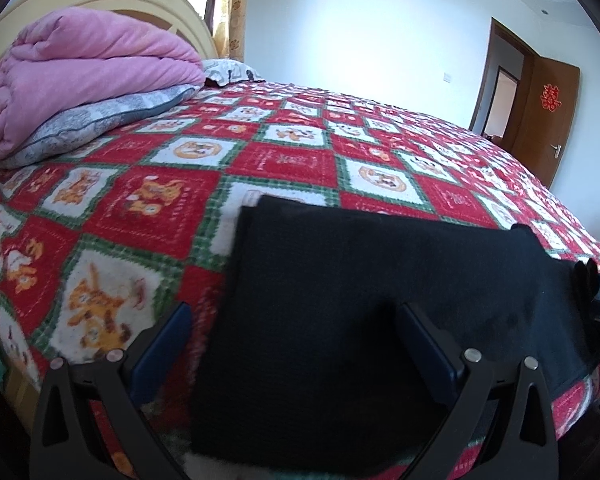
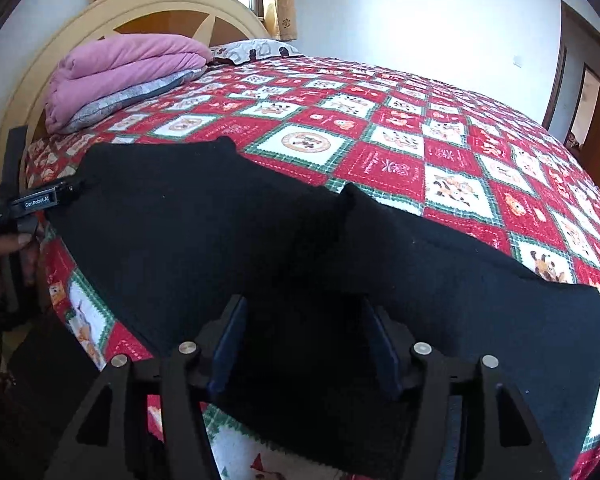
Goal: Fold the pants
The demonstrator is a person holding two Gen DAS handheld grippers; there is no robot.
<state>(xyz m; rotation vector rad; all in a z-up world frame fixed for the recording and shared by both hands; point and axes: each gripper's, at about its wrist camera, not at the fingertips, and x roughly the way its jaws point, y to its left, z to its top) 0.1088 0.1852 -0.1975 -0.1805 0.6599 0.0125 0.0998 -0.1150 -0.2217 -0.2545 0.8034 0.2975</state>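
With both my left gripper [image 1: 296,344] and right gripper [image 2: 306,340] spread open and empty over the black pants [image 2: 260,240] at the bed's [image 1: 284,160] near edge, I should pinch both layers evenly before folding.

Each gripper [image 2: 305,344] is black framework with silver round screws [image 2: 188,347] and dark blue pads [image 2: 228,348]; the left gripper [image 2: 66,194] bears a white "GenRobot.AI" label [image 2: 37,203].

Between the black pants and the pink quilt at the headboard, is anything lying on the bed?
Nothing: both wrist views show only patterned bedspread between the black pants and the pink quilt.
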